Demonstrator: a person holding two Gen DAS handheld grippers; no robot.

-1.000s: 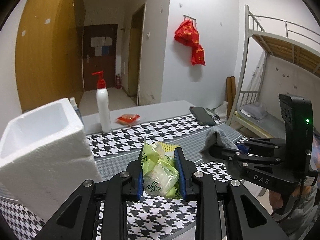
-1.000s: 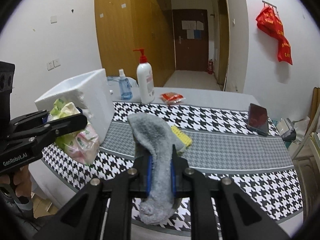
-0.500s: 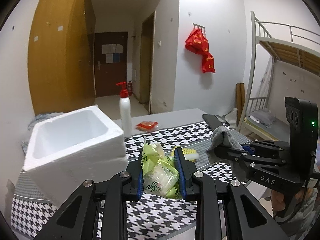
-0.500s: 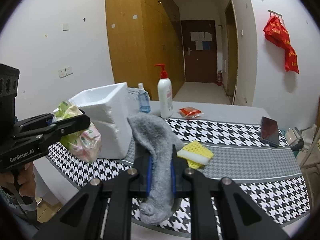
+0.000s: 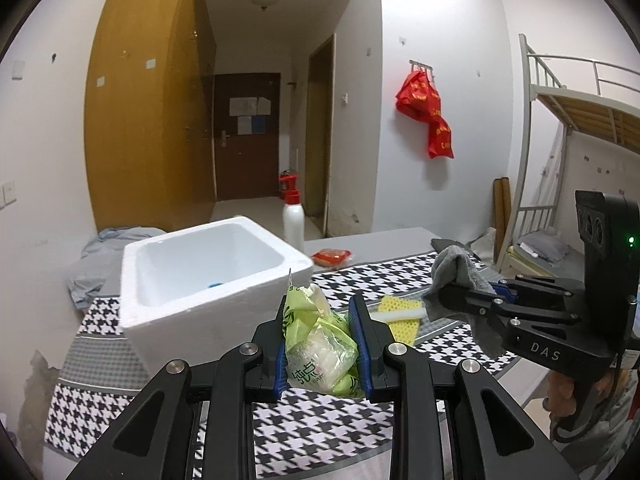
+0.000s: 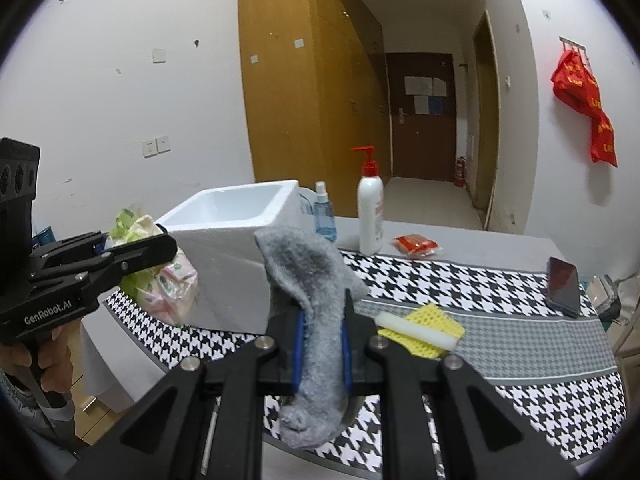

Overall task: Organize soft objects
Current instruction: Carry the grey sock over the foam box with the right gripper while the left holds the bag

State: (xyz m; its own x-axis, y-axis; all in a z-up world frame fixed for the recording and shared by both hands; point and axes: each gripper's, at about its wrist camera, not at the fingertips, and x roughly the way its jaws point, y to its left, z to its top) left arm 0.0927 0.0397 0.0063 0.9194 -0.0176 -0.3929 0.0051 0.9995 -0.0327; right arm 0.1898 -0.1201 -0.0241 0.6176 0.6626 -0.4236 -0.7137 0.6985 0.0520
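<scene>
Tissue pack (image 5: 320, 350), green wrapper, clamped between left gripper (image 5: 321, 354) fingers; grey sock (image 6: 316, 344) clamped lengthwise in right gripper (image 6: 321, 354), toe hanging down. Foam box (image 5: 208, 276) sits on the table (image 5: 352, 424), left of centre in left view, just beyond the pack; left hand judged nearer. Readable: "DAS", "GenRobot.AI" on gripper bodies; wrapper print illegible.

A dormitory room: metal bunk bed (image 5: 580, 112) at three o'clock, wooden wardrobe (image 5: 148, 120) at ten, entry door (image 5: 246, 136) at twelve.
</scene>
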